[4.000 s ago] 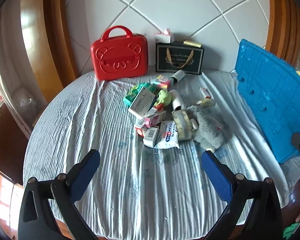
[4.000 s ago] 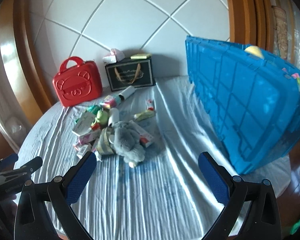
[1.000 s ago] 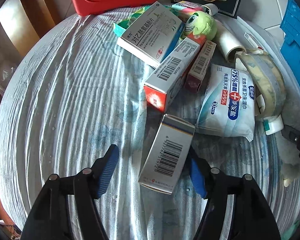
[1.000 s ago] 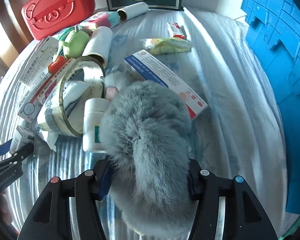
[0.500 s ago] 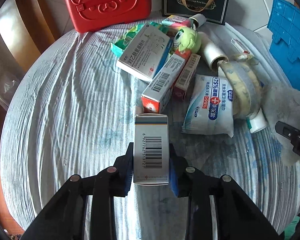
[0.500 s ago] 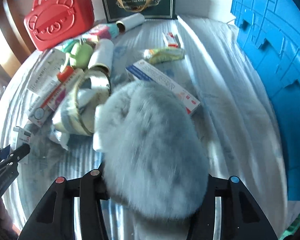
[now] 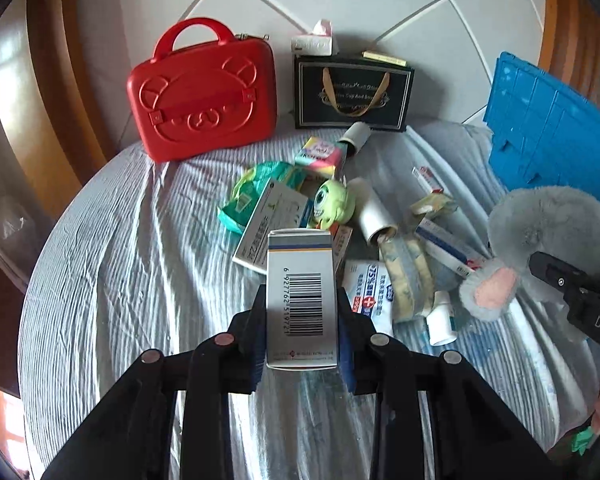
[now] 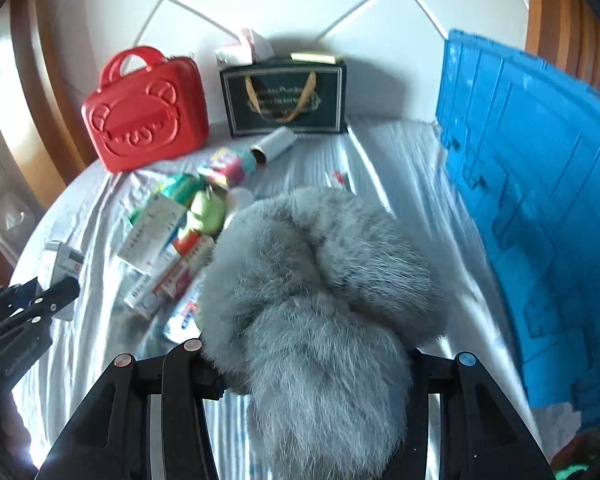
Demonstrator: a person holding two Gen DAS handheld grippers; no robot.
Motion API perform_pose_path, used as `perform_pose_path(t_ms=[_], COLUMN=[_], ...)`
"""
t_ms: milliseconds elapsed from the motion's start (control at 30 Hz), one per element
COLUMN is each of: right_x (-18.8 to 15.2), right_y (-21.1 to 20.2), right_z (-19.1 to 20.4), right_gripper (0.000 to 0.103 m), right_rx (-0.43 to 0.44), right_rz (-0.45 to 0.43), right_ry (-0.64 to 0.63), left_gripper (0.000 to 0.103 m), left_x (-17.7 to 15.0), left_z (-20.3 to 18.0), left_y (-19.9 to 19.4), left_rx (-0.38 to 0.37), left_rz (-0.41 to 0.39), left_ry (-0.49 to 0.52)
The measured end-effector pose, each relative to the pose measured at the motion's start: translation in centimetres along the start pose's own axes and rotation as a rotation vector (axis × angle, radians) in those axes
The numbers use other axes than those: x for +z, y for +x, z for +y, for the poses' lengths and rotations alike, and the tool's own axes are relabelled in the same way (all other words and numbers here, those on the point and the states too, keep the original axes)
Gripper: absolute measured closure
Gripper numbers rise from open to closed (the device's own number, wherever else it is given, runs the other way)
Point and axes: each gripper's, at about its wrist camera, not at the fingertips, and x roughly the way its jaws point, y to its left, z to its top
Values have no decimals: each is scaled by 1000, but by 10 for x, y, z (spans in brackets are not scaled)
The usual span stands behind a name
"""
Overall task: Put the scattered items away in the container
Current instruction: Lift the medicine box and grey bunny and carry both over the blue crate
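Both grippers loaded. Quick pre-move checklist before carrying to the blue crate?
1. Left gripper shut on barcode box, fingers on both sides: ok.
2. Right gripper shut on grey plush toy: ok.
3. Both loads lifted off the striped cloth: ok.
4. Blue crate in view on the right: ok.
5. Crate opening clear: cannot tell, only its outer wall shows.
6. Plush grip depth: cannot tell, fur hides the fingers.
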Motion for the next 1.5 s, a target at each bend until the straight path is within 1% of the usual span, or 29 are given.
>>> perform_pose_path(t_ms=[167, 300, 400, 500, 600, 733, 833, 967, 1033, 1100, 1200, 1267, 1333, 1433, 1500], right_x=[18, 34, 47, 60, 73, 91, 109, 135, 149, 161, 175, 180, 184, 190, 191], right_y=[-34, -62, -84, -108, -131, -159, -182, -207, -215, -217, -207, -195, -177, -145, -124], right_z=[13, 15, 7, -9, -34, -80, -128, -204, -247, -287, -341, -371, -400, -435, -455], right_gripper=[57, 57, 57, 57, 57, 58, 58, 58, 58, 59, 59, 59, 59, 59, 59], right_rx=[-13, -19, -33, -63, -87, -116, -130, -149, -165, -176, -186, -192, -183, -179, -175], right_rz=[-90, -161, -214, -271, -321, -395, -460, -527, -535, -527, -488, -455, -413, -359, -325], right_ry=[-7, -14, -17, -15, -12, -18, -31, -81, -104, -124, -144, -148, -134, -96, -67], left_gripper=[74, 74, 74, 74, 74, 74, 74, 74, 74, 74, 74, 74, 74, 74, 74], left_x=[20, 37, 52, 68, 86, 110, 131, 165, 184, 203, 224, 235, 245, 257, 261], left_z=[-6, -18, -32, -57, -89, -145, -198, -281, -326, -369, -429, -464, -498, -536, -557], left_y=[-21, -39, -53, -68, -78, -94, -108, -126, -131, -130, -120, -105, -84, -47, -25], left_rx=[-41, -72, -97, -125, -156, -188, -211, -226, -244, -263, -251, -252, -250, -224, -203], left_rz=[-75, -136, -182, -234, -273, -335, -393, -455, -450, -426, -375, -307, -220, -112, -61], left_ry=[16, 29, 43, 69, 88, 110, 114, 106, 99, 103, 124, 145, 168, 202, 218])
